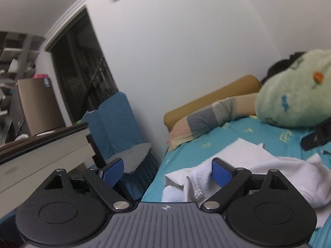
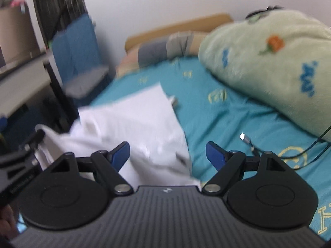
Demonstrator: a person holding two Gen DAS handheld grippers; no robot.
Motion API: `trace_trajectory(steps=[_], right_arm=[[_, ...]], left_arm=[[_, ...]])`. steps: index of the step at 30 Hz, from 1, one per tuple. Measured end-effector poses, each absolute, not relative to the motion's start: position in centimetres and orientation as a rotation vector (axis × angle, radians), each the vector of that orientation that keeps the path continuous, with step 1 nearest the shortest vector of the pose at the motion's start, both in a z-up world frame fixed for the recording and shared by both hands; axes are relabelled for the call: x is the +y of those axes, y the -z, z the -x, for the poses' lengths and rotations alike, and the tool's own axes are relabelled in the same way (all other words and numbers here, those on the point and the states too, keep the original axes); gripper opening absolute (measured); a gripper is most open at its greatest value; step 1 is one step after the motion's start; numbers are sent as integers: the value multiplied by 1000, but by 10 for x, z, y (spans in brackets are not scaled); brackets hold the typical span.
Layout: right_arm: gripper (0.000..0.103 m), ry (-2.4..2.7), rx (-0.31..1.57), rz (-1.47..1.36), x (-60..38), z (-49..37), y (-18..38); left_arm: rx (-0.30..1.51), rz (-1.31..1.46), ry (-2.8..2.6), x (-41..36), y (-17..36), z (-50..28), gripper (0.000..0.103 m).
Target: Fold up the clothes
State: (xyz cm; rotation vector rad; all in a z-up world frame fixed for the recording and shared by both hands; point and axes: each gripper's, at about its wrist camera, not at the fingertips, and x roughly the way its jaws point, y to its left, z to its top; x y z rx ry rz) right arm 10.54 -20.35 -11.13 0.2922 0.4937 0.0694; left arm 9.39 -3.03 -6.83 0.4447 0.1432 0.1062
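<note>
A white garment [image 1: 275, 171] lies rumpled on the teal bed sheet [image 1: 227, 136]. My left gripper [image 1: 166, 171] is open at the bed's left edge; its right pad [image 1: 221, 173] touches the garment's ribbed collar [image 1: 201, 177], its left pad hangs beyond the bed. In the right wrist view the white garment [image 2: 132, 119] spreads from the bed's left edge to the middle. My right gripper [image 2: 167, 155] is open, just above the garment's near right corner, holding nothing. The left gripper's body [image 2: 18, 155] shows at the left edge of that view.
A pale green blanket [image 2: 269, 62] covers a person lying at the bed's right; an arm in a striped sleeve [image 1: 206, 115] rests by a tan headboard cushion [image 1: 211, 99]. A cable with plug [image 2: 248, 142] lies on the sheet. A blue chair [image 1: 118, 119] and a desk [image 1: 41, 157] stand left of the bed.
</note>
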Motion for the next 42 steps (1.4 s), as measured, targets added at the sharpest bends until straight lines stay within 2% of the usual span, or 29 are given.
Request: trace_trajectory(steps=[7,12,18,22,25,32,35,39,42], right_arm=[[82,-356,546,-64,-140,-115,115],[82,-277,526,88,-115,-131,129],[82,-64,403,-66,-162,-128,105],[82,-54,362,-215,-187,-121,89],[82,-43,420,-224,-192,-122,92],[82,36,689,-178,-187,-130,129],[82,116,625,-227,-198,-119,124],[82,186,379,-222,-208,-96,93],[82,187,286,-205,-207,-85,82]], left_arm=[[139,-375,-147,-20,58,-91,92],[141,-382,-162,-19,58,-88,92],[142,-435,-162,-29,64,-87,92],[76,-523,-199,-42,68,-81,92],[59,-500,-224,-42,63,-78,92],[75,-399,-296,-28,51,-74,92],[81,-365,-322,-23,46,-70,92],[100,-346,-307,-18,41,-65,93],[126,-347,-269,-17,41,-61,93]])
